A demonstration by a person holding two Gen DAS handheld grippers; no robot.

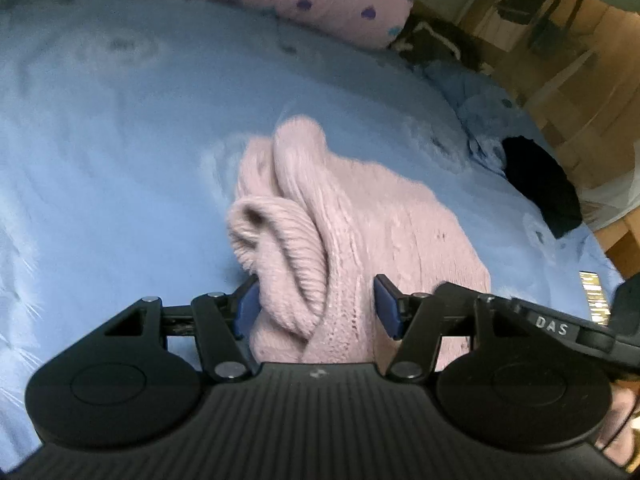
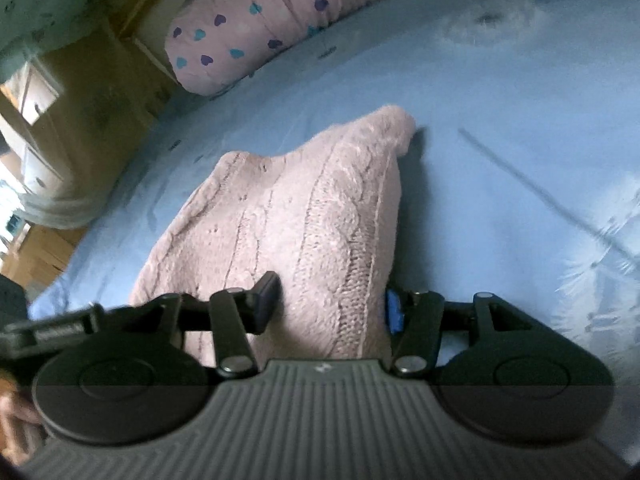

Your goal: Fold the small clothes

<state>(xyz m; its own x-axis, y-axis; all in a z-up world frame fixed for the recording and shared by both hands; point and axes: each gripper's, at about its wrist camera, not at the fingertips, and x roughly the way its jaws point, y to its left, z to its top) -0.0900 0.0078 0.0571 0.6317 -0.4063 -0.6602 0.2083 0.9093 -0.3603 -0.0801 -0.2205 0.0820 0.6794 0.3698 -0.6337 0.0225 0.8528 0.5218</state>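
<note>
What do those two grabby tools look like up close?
Both match. The left tool is black plastic with a ribbed body, two round discs, silver rivets on jointed links, and blue pads inside its fingers. White letters "DAS" mark a black piece beside it. The right tool looks the same.

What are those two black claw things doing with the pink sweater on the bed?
A person is folding a pink sweater on a blue bed, with a gripper in each hand. The left gripper has a bunched, ribbed part of the sweater between its fingers, and the right gripper has another part between its own. Whether either one is squeezing or has let go is hard to tell.
</note>
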